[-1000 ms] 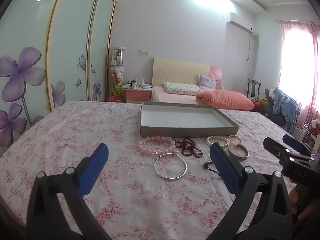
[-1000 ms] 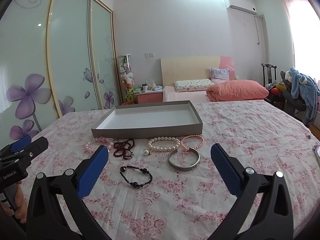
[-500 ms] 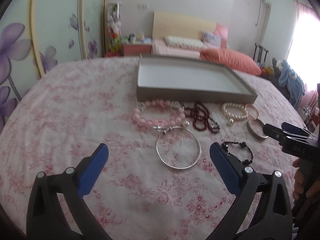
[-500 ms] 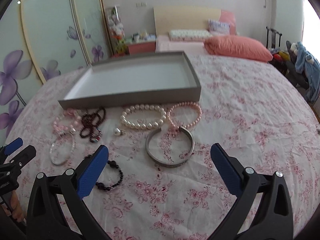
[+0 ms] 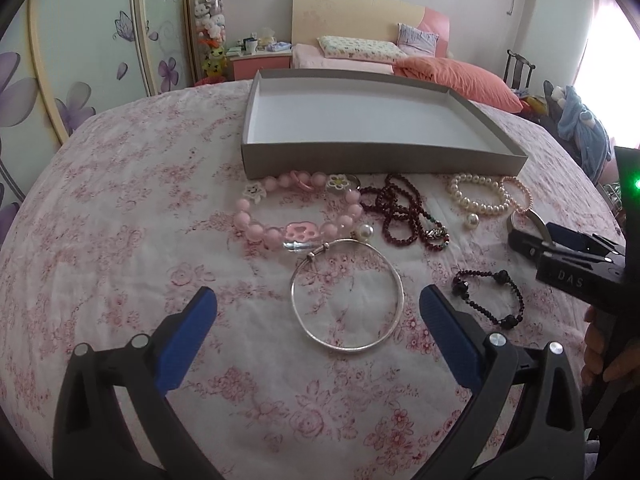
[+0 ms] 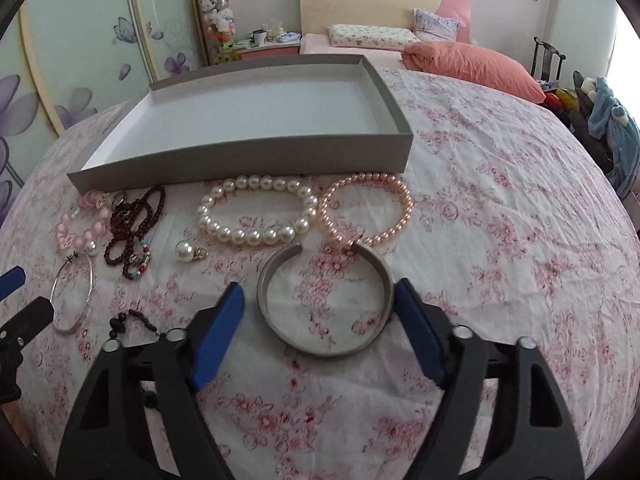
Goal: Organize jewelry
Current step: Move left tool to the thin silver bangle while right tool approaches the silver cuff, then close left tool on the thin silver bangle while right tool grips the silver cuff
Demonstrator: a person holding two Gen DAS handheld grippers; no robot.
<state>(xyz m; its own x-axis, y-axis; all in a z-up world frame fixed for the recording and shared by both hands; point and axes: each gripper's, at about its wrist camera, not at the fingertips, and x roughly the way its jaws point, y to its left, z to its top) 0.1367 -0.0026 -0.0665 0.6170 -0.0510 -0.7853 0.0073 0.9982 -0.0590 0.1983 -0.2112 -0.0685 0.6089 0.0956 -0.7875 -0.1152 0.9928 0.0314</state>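
On the bed, the right tool (image 6: 318,302) closes around the grey cuff (image 6: 324,300) lying between its jaws, gap toward the tray (image 6: 256,160); the left tool (image 5: 318,312) hangs spread.

A bedroom with pale walls: sliding wardrobe doors (image 5: 80,52) printed with purple flowers stand at left, a bed (image 6: 360,36) with a cream headboard (image 5: 352,12) and coral duvet (image 6: 476,68) lies behind, a pink nightstand (image 5: 260,62) sits beside it, and daylight glows at right
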